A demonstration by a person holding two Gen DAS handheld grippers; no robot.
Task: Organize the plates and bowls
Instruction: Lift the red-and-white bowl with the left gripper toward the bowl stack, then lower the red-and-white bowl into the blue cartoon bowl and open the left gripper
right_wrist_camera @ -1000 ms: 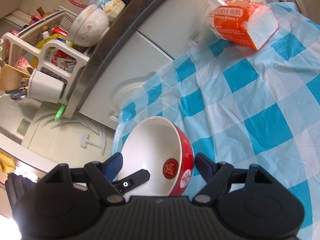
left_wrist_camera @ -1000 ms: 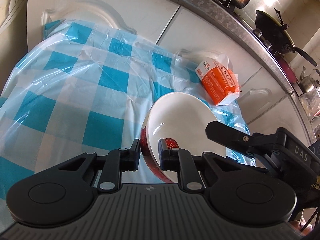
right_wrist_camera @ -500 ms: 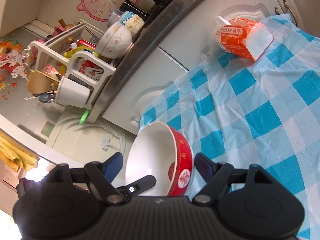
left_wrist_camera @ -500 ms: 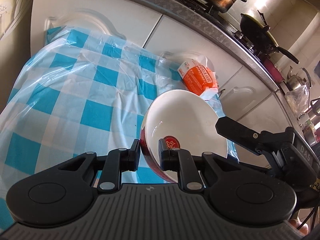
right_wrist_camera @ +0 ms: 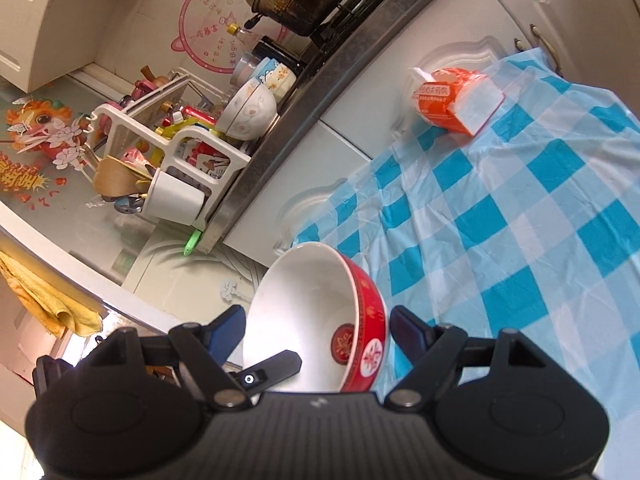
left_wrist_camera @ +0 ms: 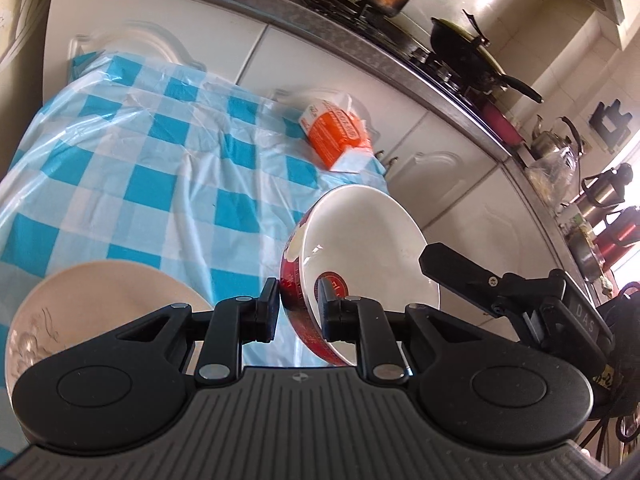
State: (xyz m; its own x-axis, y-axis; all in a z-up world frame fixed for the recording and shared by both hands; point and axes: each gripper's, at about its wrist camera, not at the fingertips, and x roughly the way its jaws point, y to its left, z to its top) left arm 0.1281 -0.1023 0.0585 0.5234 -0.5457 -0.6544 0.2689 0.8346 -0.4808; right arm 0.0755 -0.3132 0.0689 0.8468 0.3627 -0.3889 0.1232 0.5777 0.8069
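While its rim is pinched between the jaws of the left gripper (left_wrist_camera: 298,312), the red bowl (left_wrist_camera: 360,256) hangs tilted above the near edge of the checked tablecloth (left_wrist_camera: 160,168), its white inside turned toward the counter. A round red seal with a Chinese character sits at the bottom of the bowl, and a white character is printed on the red outer wall; I cannot read either for certain. The right gripper (right_wrist_camera: 316,328) stands with its jaws spread to either side of the bowl, and neither pad presses on it. One of its black fingers carries the letters "DAS" in the left wrist view. Further back an orange tissue pack (left_wrist_camera: 338,136) with white Chinese writing lies at the far edge of the cloth, against the white cabinet doors (left_wrist_camera: 168,44). Compared with a second ago, both cameras sit higher and further back, so more of the cloth shows, the tissue pack looks smaller, and a cream plate (left_wrist_camera: 96,312) with a faint grey drawing has come into view at the lower left.
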